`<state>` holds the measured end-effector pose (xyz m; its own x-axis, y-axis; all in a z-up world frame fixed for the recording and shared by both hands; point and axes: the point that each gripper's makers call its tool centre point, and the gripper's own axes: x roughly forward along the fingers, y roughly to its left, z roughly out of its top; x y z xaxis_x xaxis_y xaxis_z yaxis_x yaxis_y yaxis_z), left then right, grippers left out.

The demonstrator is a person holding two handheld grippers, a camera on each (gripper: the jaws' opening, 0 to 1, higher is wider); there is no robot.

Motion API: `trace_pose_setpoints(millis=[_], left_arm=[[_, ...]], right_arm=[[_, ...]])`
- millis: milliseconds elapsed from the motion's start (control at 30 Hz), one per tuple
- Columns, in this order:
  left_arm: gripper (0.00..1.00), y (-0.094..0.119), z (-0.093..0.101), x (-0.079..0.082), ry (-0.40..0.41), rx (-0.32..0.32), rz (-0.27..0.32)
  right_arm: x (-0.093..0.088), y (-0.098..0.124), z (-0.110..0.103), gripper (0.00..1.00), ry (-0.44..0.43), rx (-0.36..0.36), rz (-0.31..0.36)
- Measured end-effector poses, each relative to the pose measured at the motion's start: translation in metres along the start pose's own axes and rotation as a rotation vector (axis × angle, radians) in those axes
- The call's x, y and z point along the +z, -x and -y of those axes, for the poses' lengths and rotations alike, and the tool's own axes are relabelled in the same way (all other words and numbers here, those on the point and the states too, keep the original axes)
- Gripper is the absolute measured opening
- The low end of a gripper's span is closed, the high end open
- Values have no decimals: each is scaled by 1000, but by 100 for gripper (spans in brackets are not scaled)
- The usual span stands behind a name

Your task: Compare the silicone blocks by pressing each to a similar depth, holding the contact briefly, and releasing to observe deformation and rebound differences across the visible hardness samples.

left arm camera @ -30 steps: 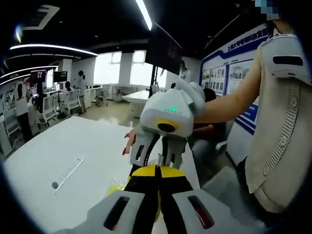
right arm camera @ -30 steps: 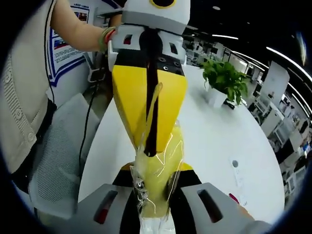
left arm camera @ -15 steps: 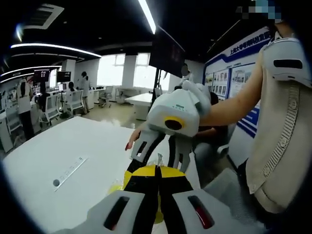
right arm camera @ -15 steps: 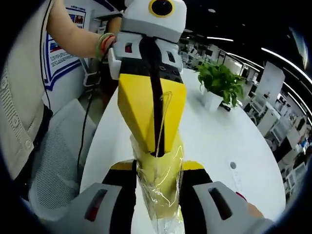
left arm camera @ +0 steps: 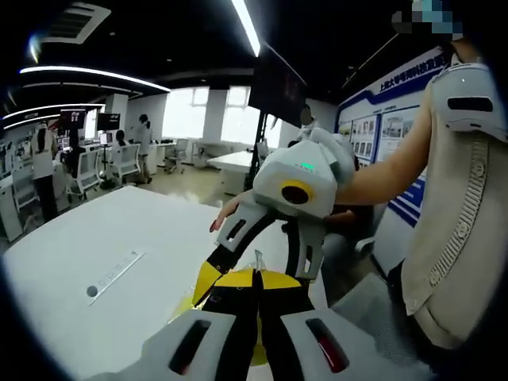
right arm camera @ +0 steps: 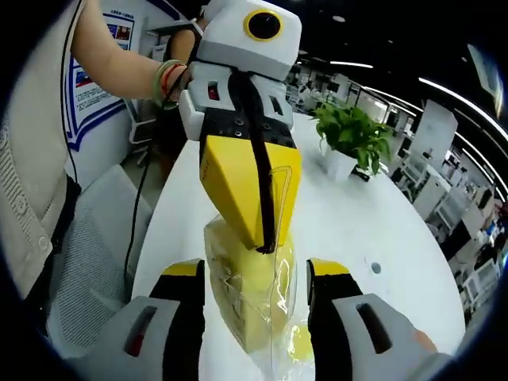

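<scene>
Yellow block (right arm camera: 250,305), crinkly clear-wrapped, pinched by left tongs (right arm camera: 266,246); right tongs (right arm camera: 255,274) spread.

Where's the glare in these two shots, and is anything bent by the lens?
Left gripper view: the ceiling light strips blow out white and the table edge curves from fisheye distortion. Right gripper view: the clear wrap on the yellow block catches bright highlights; the left gripper looms oversized.

1. A pale yellow silicone block in crinkled clear plastic wrap (right arm camera: 248,305) hangs above the white table (right arm camera: 365,230).
2. Its top edge is pinched; its lower part hangs free.
</scene>
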<state>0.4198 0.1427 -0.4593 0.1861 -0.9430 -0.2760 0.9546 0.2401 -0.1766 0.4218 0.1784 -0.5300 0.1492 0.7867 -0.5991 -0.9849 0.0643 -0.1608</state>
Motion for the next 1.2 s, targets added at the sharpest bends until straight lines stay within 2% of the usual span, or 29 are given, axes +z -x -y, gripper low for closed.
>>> trace_pose_setpoints(millis=[300,533,733,767,1033,1100,1167,1200], left_arm=[[0,1,-6,-6,24,13,7],[0,2,-12,-17,57,27,3],[0,2,-17,-29,85,38,-12],[0,2,-19,-32,89,48,-13],[0,3,-38,-52,186,126,-16],[0,4,-44,-56,201,154,-7],[0,5,-51,-60,230,172,5],[0,5,-53,-63,243,178,8]], right_arm=[[-10,8,1,54,-51,-50,-4],[-12,13,6,60,-100,-116,25],[-15,16,6,60,-161,-163,49],[-14,17,7,60,-183,-178,66],[-28,32,6,60,-273,-296,79],[-33,37,4,60,-311,-337,94],[-34,43,0,61,-374,-361,147],[-38,45,0,61,-380,-379,143]])
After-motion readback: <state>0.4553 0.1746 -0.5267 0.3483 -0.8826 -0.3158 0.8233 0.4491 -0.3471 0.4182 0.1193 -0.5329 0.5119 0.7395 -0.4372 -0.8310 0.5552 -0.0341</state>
